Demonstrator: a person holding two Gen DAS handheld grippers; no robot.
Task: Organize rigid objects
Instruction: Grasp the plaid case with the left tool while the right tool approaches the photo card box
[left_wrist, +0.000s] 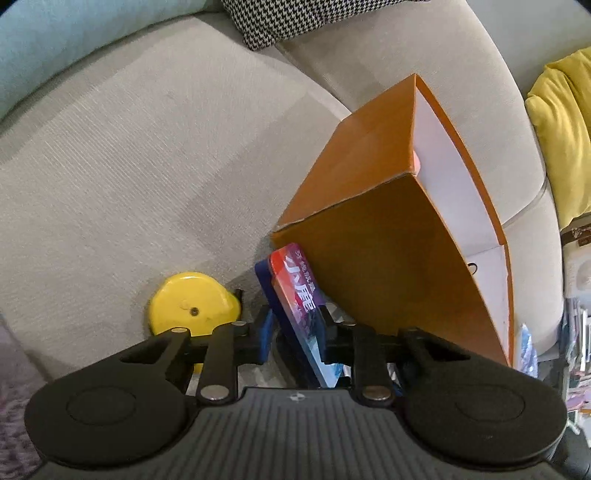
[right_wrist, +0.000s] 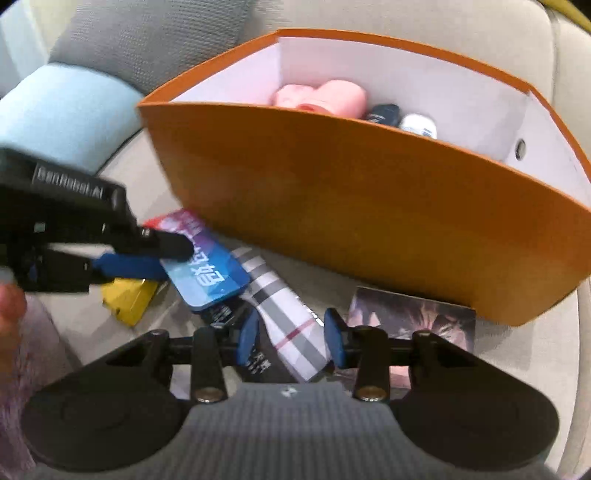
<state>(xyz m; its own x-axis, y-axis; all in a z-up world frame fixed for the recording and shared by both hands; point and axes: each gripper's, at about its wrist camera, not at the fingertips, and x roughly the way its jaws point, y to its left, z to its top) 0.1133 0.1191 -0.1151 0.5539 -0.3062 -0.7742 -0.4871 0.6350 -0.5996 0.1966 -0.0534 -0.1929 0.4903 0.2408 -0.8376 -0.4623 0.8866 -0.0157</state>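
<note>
A flat tin (left_wrist: 295, 291), red at one end and blue at the other, stands on edge against the orange box (left_wrist: 369, 258). My left gripper (left_wrist: 295, 332) is shut on it. The right wrist view shows that left gripper (right_wrist: 173, 258) with one finger above and one below the tin (right_wrist: 210, 277). My right gripper (right_wrist: 291, 338) is shut on a white and grey plaid box (right_wrist: 288, 321), which lies on the sofa in front of the orange box (right_wrist: 332, 206). That open box holds a pink item (right_wrist: 321, 96), a dark bottle (right_wrist: 384, 114) and a white bottle (right_wrist: 419, 125).
A yellow round tape measure (left_wrist: 192, 306) lies on the sofa seat (left_wrist: 147, 166) left of the tin. A dark picture card (right_wrist: 417, 314) lies by the orange box. A houndstooth pillow (left_wrist: 295, 22), a light blue cushion (right_wrist: 66, 110) and a yellow cushion (left_wrist: 561, 129) border the seat.
</note>
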